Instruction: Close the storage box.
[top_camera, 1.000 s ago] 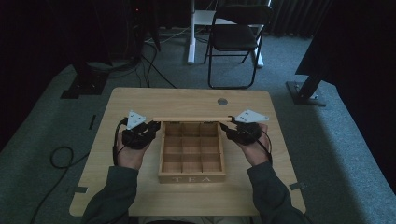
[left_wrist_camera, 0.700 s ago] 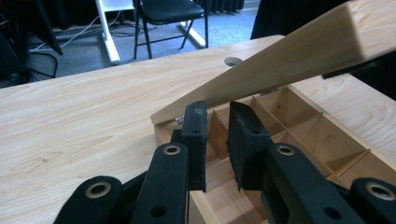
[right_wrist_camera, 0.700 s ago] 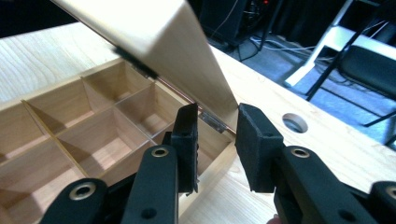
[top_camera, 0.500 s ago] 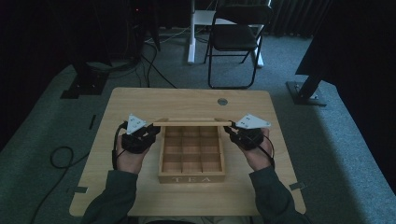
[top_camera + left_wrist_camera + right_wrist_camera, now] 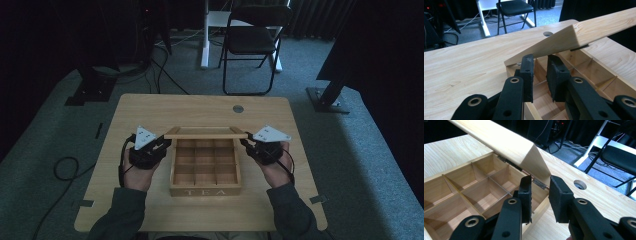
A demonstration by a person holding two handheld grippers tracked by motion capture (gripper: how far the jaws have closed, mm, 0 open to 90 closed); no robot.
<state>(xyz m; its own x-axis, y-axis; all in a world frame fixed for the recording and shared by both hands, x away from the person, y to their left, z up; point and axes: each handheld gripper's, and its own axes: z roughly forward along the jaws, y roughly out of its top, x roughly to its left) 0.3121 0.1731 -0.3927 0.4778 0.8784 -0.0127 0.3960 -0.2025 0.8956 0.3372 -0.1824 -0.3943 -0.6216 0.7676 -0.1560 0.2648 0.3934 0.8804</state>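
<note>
A wooden tea box [image 5: 205, 191] marked TEA stands mid-table, its compartments [image 5: 474, 185] bare. Its lid [image 5: 205, 132], hinged along the far edge, is raised and tilted. My left gripper [image 5: 165, 142] is at the lid's left end. In the left gripper view its jaws [image 5: 540, 57] stand open just under the lid's edge [image 5: 574, 37], with nothing between them. My right gripper [image 5: 245, 144] is at the lid's right end. There the jaws [image 5: 541, 178] are open too, with their tips at the lid's [image 5: 506, 142] hinge corner.
The light wooden table [image 5: 150, 110] has a round cable hole [image 5: 238, 108] behind the box. A black folding chair [image 5: 250, 45] stands beyond the far edge. On the floor at the left lies a cable [image 5: 65, 167].
The lid's top edge has shifted slightly toward me, and both grippers have moved a little with it.
</note>
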